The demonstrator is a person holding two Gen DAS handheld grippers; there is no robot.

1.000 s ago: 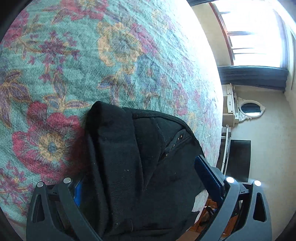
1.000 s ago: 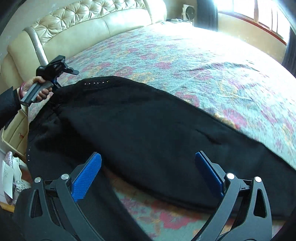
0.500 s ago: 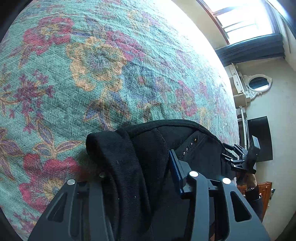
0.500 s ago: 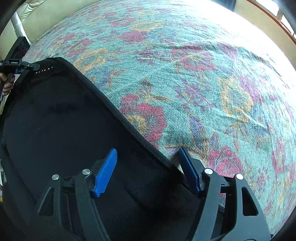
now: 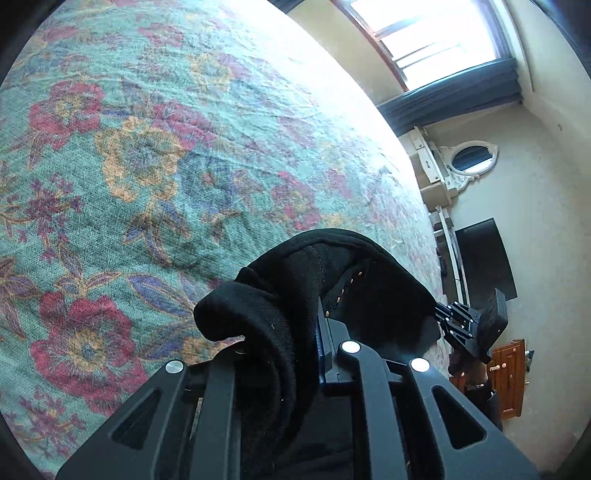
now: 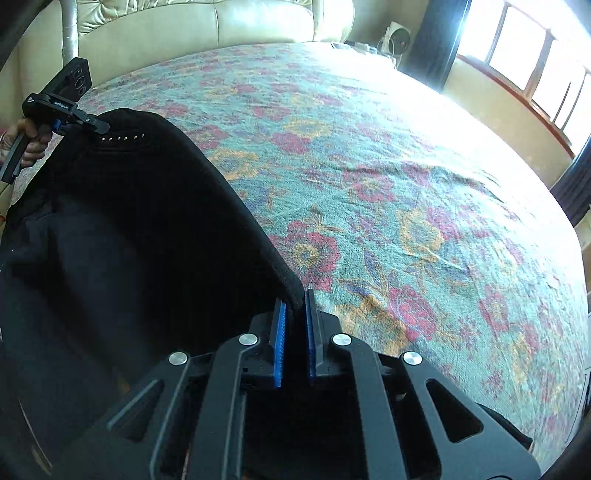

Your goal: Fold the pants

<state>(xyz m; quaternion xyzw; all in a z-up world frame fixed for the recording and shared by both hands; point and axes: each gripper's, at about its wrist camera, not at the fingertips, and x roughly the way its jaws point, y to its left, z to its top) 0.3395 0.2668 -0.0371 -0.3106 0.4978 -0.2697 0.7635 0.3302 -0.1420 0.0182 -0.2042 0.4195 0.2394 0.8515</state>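
A pair of black knit pants (image 6: 122, 236) lay on a bed covered by a teal bedspread with red and gold flowers (image 6: 388, 177), draped from about nine o'clock down to the lower centre of the right wrist view.

The right gripper (image 6: 294, 325) had its blue-padded fingers (image 6: 279, 343) closed on the pants' upper edge at six o'clock. The left gripper (image 5: 284, 343) was closed on a bunched fold of the same fabric (image 5: 295, 288); the cloth hid its left finger, and only a sliver of the right blue pad showed.

Each gripper appeared in the other's view: the left at ten o'clock in the right view (image 6: 79, 123), held by a hand (image 6: 31, 142) and pinching the pants' corner beside a row of small brass studs (image 6: 120, 138); the right at four o'clock in the left view (image 5: 467, 326).

A cream tufted headboard (image 6: 207, 26) stood at twelve o'clock, bright windows (image 6: 532, 70) at two o'clock. In the left view an oval white-framed mirror (image 5: 471, 158) and a dark screen (image 5: 484, 258) sat at three o'clock, a wooden cabinet (image 5: 511, 373) lower down, partly cut off. The pants' lower part was hidden behind the gripper bodies.
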